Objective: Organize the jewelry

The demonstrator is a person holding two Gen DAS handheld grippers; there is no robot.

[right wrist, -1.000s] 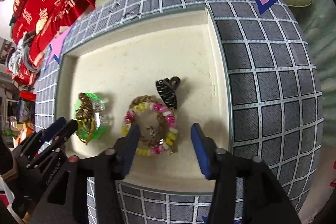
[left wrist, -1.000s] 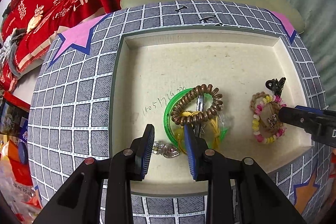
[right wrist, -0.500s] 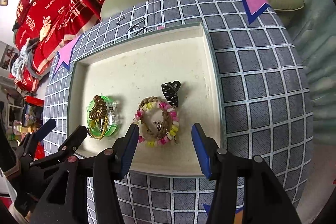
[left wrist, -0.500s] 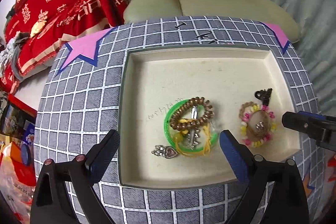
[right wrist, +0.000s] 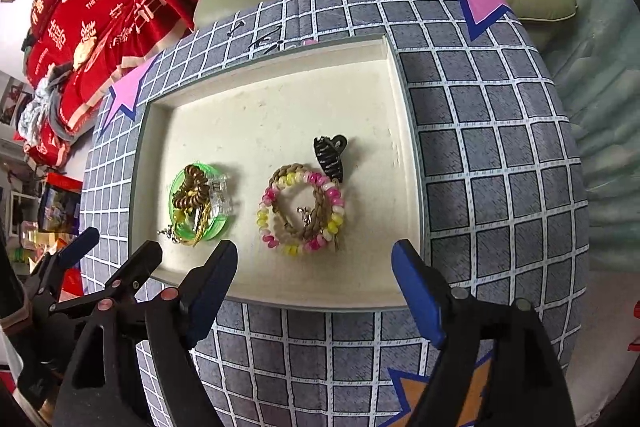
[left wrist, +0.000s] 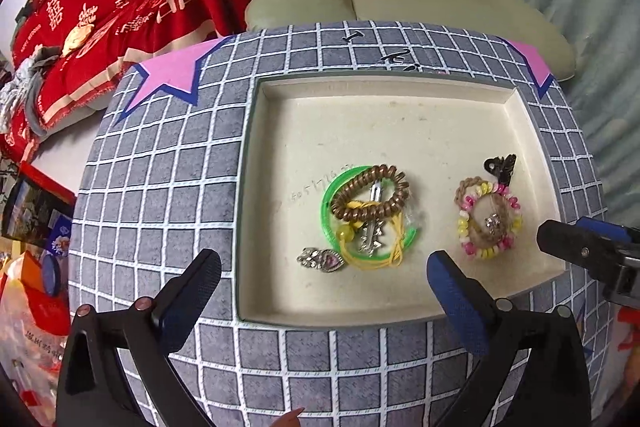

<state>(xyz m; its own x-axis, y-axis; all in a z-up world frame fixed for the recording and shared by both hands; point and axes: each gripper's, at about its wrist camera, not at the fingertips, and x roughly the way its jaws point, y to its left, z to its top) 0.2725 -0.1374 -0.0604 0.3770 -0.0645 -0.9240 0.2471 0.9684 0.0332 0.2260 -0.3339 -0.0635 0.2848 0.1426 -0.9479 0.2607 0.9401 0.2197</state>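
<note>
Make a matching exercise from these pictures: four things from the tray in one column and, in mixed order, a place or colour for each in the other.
Column one
1. hair claw
2. bead bracelet
3. coil hair tie
4. heart pendant

Column two
A. brown, lying on the green ring
B. pink, yellow and white
C. black, just beyond the bracelet
D. silver, on the tray floor beside the green ring

Pairs: 1-C, 2-B, 3-A, 4-D

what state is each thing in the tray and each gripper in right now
left gripper: open, empty
right gripper: open, empty
green bangle: flat, brown coil tie on top
bead bracelet: flat, touching black claw clip
heart pendant: loose beside bangle
</note>
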